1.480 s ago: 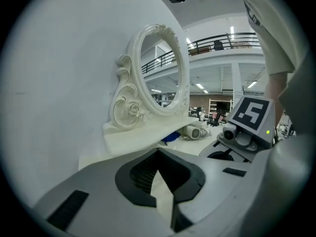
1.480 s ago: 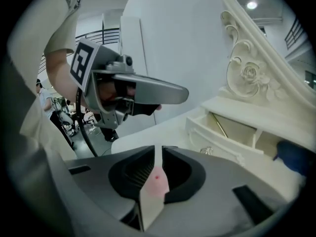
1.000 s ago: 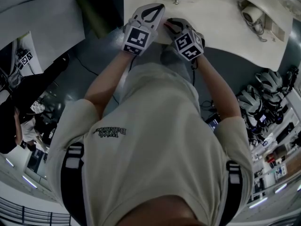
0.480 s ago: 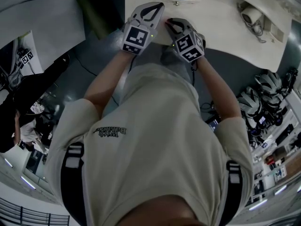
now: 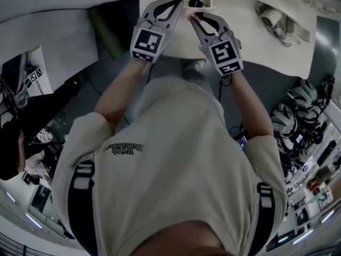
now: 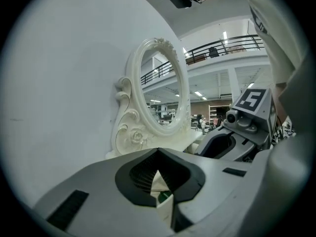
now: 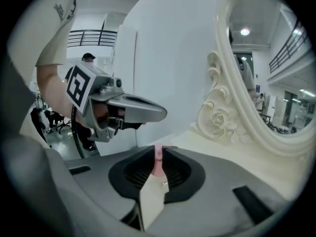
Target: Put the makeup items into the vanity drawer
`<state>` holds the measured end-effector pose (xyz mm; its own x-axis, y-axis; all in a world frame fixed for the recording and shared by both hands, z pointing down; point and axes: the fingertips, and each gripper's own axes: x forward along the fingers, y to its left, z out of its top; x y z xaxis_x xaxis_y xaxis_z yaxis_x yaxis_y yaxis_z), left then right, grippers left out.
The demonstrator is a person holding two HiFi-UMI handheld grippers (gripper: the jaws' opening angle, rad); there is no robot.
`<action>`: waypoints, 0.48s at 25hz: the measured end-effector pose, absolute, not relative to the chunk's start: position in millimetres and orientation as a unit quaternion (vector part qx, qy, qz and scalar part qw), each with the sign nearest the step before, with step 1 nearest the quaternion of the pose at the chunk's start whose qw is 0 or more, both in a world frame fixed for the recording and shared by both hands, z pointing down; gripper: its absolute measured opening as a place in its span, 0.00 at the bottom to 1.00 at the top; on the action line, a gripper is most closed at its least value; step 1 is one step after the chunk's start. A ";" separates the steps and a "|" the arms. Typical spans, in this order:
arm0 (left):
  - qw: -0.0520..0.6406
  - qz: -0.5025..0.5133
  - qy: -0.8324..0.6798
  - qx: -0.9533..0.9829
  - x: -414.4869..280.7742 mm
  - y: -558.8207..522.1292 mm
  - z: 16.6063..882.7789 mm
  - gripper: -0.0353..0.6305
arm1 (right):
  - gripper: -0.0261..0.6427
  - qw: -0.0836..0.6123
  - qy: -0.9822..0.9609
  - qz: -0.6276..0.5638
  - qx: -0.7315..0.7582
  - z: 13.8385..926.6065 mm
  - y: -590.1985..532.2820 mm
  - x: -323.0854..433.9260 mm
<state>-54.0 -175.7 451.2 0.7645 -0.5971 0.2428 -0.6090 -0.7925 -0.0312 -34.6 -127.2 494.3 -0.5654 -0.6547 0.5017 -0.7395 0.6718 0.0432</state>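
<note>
Dark shirt print (image 5: 126,148) is blurred, unread. Slim pale-pink makeup stick (image 7: 158,167) is pinched by right gripper (image 7: 159,155); left gripper (image 6: 157,155) is pressed together over cream tabletop (image 5: 250,41).

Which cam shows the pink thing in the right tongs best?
Right gripper view: the pink item sits pinched at the right tongs' tips. Head view gives only a pink speck there; left gripper view doesn't show it.

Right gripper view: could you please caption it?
Right gripper shut on a slim pink item, ornate mirror at right.
</note>
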 end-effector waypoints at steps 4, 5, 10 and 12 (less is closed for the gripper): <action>0.002 0.101 -0.323 0.941 -47.2 -182.6 412.9 0.07 | 0.12 0.199 -0.874 0.066 0.439 436.2 -138.5 -18.3; -0.002 0.096 -0.323 0.941 -45.5 -183.7 403.3 0.07 | 0.12 0.187 -0.872 0.061 0.448 422.0 -139.7 -15.2; -0.030 0.067 -0.316 0.946 -32.1 -180.4 353.0 0.07 | 0.12 0.129 -0.862 0.035 0.489 355.6 -135.2 4.4; -0.045 0.063 -0.310 0.948 -27.5 -176.9 337.1 0.07 | 0.12 0.100 -0.858 0.043 0.502 331.0 -127.6 14.6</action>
